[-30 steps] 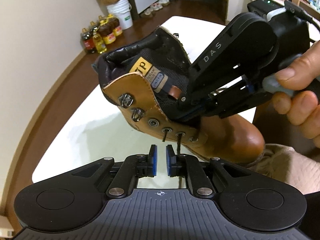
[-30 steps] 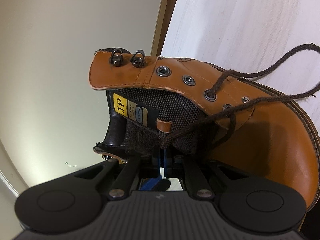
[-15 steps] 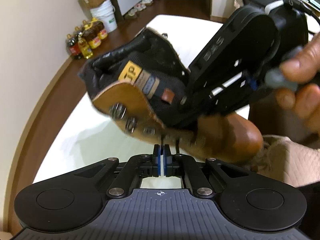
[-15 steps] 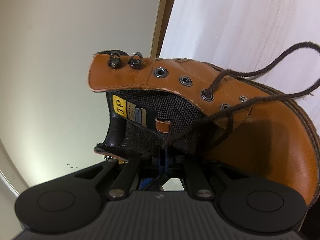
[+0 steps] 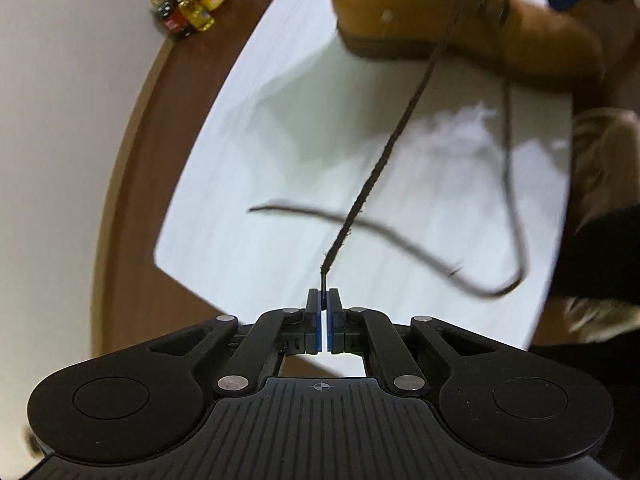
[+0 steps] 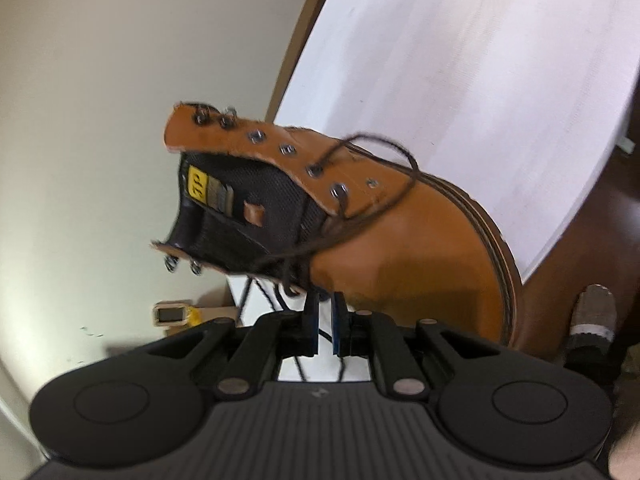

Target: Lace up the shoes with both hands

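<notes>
A tan leather boot [image 6: 420,240] with a dark mesh tongue stands on the white table [image 6: 480,60]; it also shows at the top of the left wrist view [image 5: 420,8]. My left gripper [image 5: 324,300] is shut on the tip of a dark brown lace [image 5: 384,148], which runs taut from the boot's eyelets. A second lace end [image 5: 400,236] hangs loose in a curve. My right gripper [image 6: 325,304] is slightly open just below the boot's tongue, holding nothing; laces [image 6: 360,216] cross the boot in front of it.
Oil bottles [image 5: 192,4] stand on the brown wooden floor [image 5: 132,160] by the wall. The table's near edge [image 5: 240,312] lies close under my left gripper. A person's clothed leg [image 5: 600,152] is at the right.
My left gripper shut on the lace tip at the eyelets and pulled far back from the boot, drawing the lace out taut. My right gripper let go of the lace, opened slightly and backed off.
</notes>
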